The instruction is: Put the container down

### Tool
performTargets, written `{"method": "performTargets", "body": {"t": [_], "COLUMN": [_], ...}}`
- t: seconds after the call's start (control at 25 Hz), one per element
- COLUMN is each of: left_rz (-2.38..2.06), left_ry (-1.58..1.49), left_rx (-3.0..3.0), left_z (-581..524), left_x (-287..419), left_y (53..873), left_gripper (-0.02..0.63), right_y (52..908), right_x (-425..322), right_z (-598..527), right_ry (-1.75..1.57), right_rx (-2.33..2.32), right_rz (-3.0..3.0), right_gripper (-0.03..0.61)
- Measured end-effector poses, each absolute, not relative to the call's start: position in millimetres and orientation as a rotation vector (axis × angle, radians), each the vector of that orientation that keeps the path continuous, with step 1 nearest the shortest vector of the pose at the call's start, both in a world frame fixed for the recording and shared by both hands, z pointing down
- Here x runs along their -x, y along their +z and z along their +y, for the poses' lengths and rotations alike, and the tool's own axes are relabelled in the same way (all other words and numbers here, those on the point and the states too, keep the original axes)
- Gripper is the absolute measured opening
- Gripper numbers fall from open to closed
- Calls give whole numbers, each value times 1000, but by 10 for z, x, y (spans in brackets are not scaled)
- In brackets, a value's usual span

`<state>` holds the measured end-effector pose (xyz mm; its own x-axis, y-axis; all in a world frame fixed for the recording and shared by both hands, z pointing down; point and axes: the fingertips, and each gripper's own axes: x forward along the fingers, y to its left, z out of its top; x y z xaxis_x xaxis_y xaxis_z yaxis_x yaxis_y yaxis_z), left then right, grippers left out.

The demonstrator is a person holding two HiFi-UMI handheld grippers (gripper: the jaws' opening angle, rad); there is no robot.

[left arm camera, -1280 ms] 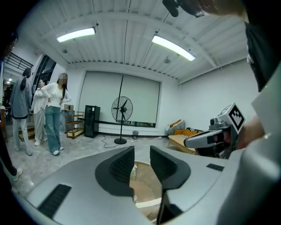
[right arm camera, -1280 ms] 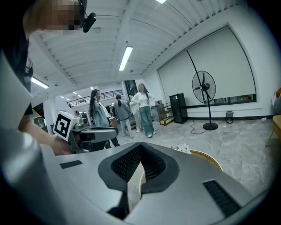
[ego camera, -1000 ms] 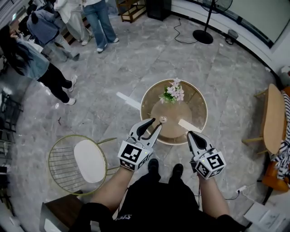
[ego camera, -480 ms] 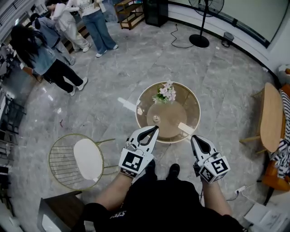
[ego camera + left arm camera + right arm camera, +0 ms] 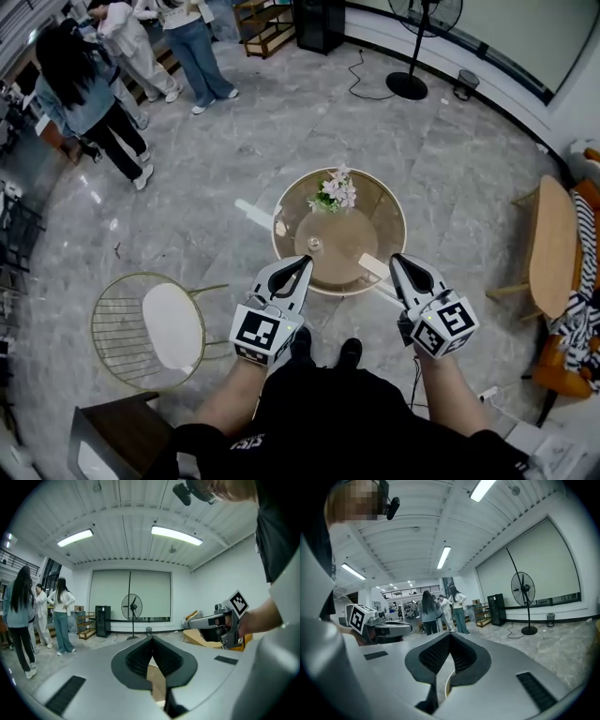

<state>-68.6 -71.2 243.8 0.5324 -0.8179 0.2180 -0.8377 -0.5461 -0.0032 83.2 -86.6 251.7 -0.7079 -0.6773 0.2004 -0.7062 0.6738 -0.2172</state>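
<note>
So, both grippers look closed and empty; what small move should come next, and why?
Probably draw both grippers back from the round gold-rimmed table. The small pale container already stands on it, apart from the left gripper and the right gripper, and both grippers are shut on nothing.

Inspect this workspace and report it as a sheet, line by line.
Surface: round table, brown centre, on a marble floor.
Job's things: small container standing on the table, clear of both grippers.
Clutter: flower bunch near the far rim; pale strip at the near rim.
Grippers: left gripper tongs shut, empty; right gripper tongs shut, empty.
Cables: black cable on the floor beside the fan stand.
Surroundings: wire chair at left; people standing far left.
</note>
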Motion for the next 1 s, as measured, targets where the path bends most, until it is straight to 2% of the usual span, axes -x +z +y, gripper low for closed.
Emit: {"method": "performTargets", "body": {"t": [0.72,1.0], "left_rz": [-1614,-1434], "left_ry": [254,481], "left_rx": [-2553,-2649], "left_z": [-1068,-1029], "left_x": [1088,864], "left_y": [2191,2231], "left_gripper": [15,15], "right_y": [2353,2343], "right_x": [-587,-614], "right_z": [-934,-985], "right_ry": [307,299], "right_rx": [-1078,-1040], "right_rz": [-2867,-2875], "right_gripper": [11,11]}}
